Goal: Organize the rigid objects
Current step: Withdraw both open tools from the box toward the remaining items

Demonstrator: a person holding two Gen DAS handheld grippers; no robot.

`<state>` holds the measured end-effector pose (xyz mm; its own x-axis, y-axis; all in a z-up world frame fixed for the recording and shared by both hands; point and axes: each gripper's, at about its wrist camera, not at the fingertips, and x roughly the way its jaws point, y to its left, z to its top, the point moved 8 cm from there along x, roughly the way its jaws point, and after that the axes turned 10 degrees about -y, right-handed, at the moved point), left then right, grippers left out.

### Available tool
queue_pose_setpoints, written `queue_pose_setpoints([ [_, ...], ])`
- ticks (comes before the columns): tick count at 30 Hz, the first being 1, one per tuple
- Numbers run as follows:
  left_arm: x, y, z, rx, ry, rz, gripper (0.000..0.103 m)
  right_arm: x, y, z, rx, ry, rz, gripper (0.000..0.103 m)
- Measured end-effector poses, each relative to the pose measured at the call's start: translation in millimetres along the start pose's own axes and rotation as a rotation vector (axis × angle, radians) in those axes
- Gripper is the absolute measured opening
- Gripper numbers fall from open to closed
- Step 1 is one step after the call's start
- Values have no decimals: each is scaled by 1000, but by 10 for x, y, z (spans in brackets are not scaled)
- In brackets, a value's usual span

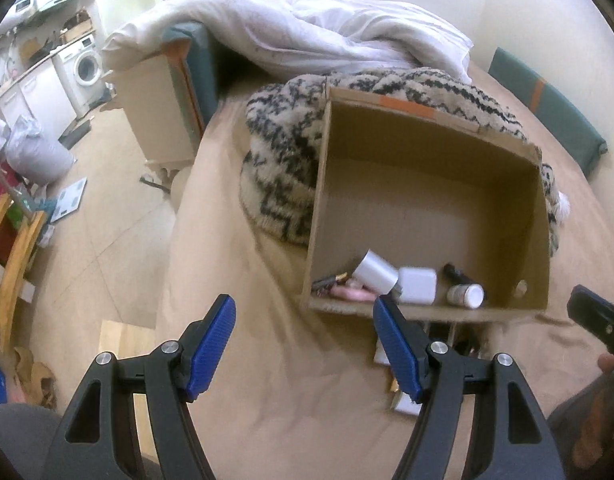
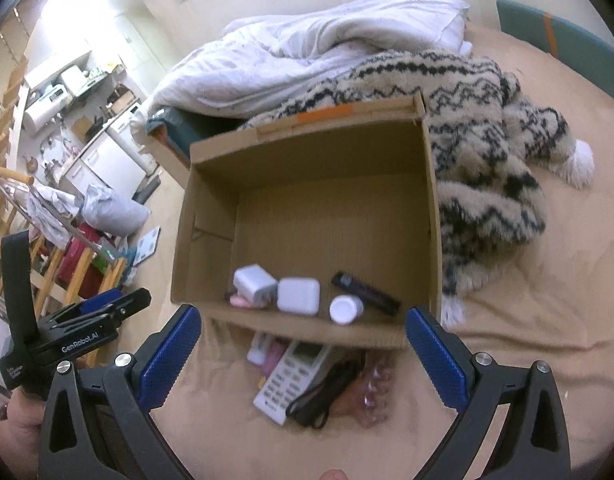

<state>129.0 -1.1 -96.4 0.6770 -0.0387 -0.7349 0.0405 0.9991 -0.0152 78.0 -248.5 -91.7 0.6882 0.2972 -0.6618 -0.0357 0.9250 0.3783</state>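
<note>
The cardboard box (image 2: 307,216) is sitting open on the bed (image 2: 527,340), its few contents gathered along the near wall: a white charger (image 2: 254,283), a white square case (image 2: 298,295), a white-capped jar (image 2: 345,309) and a dark tube (image 2: 367,288). Just outside that near wall, a white remote (image 2: 289,380), a black cable bundle (image 2: 327,392) and what may be pink and clear items, too blurred to name, are waiting on the sheet, probably kept close so each trip into the box is short. Behind the box, a patterned fleece blanket (image 2: 487,152) is lying bunched. The right claw (image 2: 303,354) is hanging over the loose pile with its jaws wide apart and empty. The left claw (image 1: 305,350) is standing left of the box, jaws also apart, gripping nothing. Its body is reading "GenRobot.AI".
</note>
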Motion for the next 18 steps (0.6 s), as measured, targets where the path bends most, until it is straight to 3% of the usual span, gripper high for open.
queue_pose_setpoints([
  [10,60,121,-47,-50,6,11,69,323,-456,-395,204,179,-95,103],
  [14,99,131,-77,-71,34,0,69,448,-516,-552,298,247,-53,103],
  [15,111,134,-89,-75,42,0,69,477,-500,-571,323,261,-27,102],
  [18,159,159,-116,-100,68,1,69,583,-398,-669,407,322,59,84],
])
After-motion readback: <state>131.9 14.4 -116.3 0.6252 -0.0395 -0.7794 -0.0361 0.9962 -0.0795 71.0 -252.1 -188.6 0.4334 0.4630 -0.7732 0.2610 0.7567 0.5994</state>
